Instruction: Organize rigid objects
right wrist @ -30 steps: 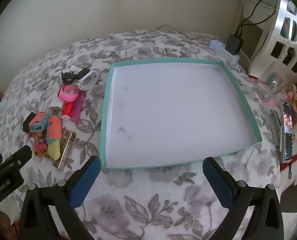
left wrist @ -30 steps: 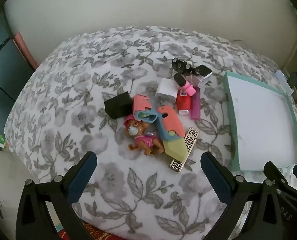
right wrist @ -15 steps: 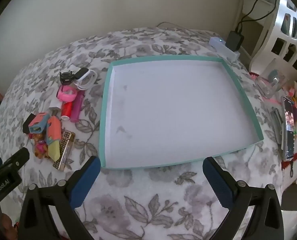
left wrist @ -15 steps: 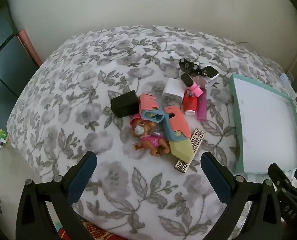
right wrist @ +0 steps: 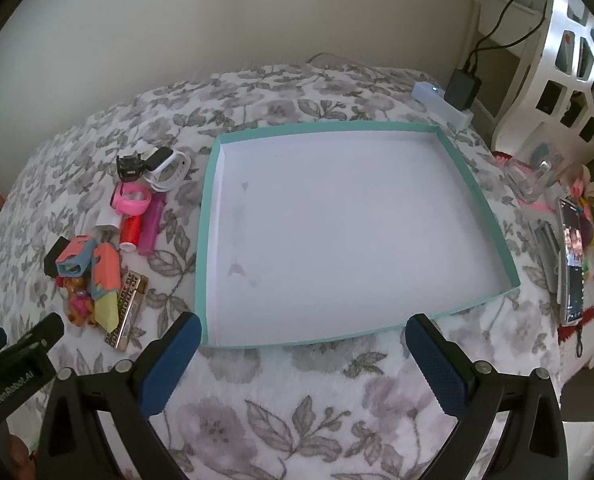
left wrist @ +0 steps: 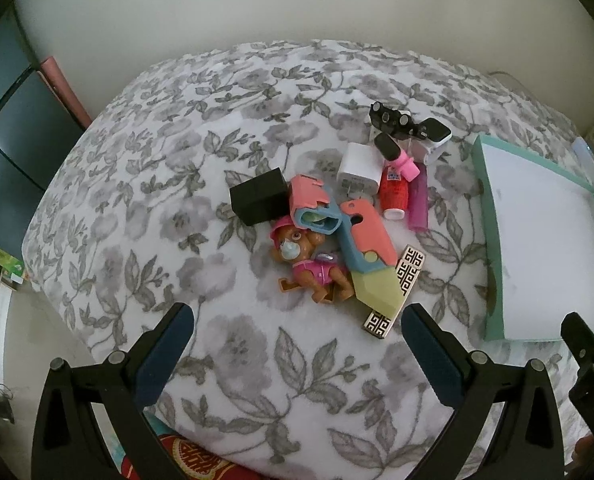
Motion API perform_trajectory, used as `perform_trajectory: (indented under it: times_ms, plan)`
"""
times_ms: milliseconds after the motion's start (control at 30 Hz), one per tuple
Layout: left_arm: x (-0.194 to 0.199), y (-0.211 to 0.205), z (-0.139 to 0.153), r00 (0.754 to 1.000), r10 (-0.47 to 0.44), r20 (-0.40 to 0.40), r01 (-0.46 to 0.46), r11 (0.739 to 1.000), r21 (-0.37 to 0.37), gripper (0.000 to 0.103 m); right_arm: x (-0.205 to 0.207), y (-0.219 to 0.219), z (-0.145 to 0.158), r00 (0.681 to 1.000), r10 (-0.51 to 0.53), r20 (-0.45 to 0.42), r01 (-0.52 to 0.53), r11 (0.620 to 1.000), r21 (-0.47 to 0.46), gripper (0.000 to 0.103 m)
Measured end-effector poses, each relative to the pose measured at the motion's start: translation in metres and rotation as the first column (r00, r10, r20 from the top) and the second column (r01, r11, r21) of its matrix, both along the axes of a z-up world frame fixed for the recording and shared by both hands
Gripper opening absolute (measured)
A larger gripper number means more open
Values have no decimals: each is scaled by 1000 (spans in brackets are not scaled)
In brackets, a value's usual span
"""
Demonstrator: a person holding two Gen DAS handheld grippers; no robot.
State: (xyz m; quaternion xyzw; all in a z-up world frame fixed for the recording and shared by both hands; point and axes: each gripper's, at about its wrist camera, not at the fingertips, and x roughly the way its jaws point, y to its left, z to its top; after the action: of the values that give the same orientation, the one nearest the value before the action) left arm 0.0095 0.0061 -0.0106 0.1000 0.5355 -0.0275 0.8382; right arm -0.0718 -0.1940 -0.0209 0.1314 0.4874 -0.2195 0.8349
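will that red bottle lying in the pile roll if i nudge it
Probably: the red bottle lies on its round side, so a sideways nudge could roll it. The purple tube right beside it may block it. The soft floral bedcover likely slows any roll.

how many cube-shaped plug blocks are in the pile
2: a black block at the pile's left edge, and a white charger behind the coral toy, beside the red bottle. Others may be hidden.

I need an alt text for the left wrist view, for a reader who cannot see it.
A pile of small objects lies on a grey floral bedspread, among them a brown toy puppy in pink, a black cube and a red bottle. The open left gripper frames them from below; an empty teal-rimmed white tray lies at right.
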Motion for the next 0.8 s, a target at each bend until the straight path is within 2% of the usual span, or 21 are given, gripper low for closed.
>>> perform_trajectory:
  times_ms: [800]
  plan:
    - [-1, 1, -2, 1000, -2, 1, 2, 1000, 0, 103, 2, 0, 3, 1000, 5, 12, -5, 1000, -10, 103]
